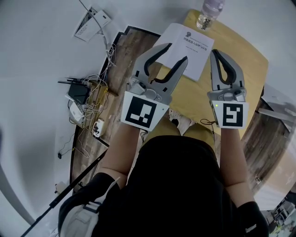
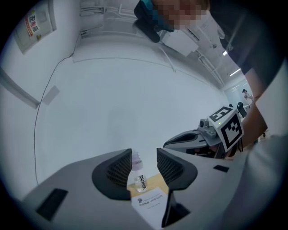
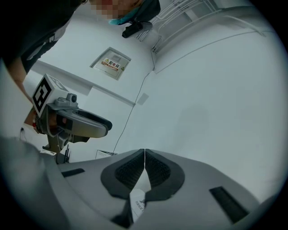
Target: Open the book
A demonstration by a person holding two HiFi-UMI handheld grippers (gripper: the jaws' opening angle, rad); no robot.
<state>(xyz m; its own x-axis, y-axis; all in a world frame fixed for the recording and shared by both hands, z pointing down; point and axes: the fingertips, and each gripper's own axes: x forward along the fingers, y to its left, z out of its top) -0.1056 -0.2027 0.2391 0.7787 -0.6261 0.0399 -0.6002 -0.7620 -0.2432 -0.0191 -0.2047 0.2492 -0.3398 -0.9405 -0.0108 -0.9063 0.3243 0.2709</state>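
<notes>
A closed white book (image 1: pixel 184 50) with dark print on its cover lies on the round wooden table (image 1: pixel 240 55). Both grippers hang in the air above it, touching nothing. My left gripper (image 1: pixel 177 52) is over the book's near part with its jaws apart and empty. In the left gripper view the book (image 2: pixel 150 204) and a bottle (image 2: pixel 137 176) show through the gap of that gripper (image 2: pixel 144 164). My right gripper (image 1: pixel 214 53) hovers just right of the book, jaws pressed together on nothing. In the right gripper view, a bit of the book (image 3: pixel 138 204) shows below that gripper (image 3: pixel 144 166).
A clear water bottle (image 1: pixel 210 14) stands at the table's far edge, just beyond the book. On the floor to the left lie a router and tangled cables (image 1: pixel 85 99) and a power strip (image 1: pixel 92 21). A white wall fills both gripper views.
</notes>
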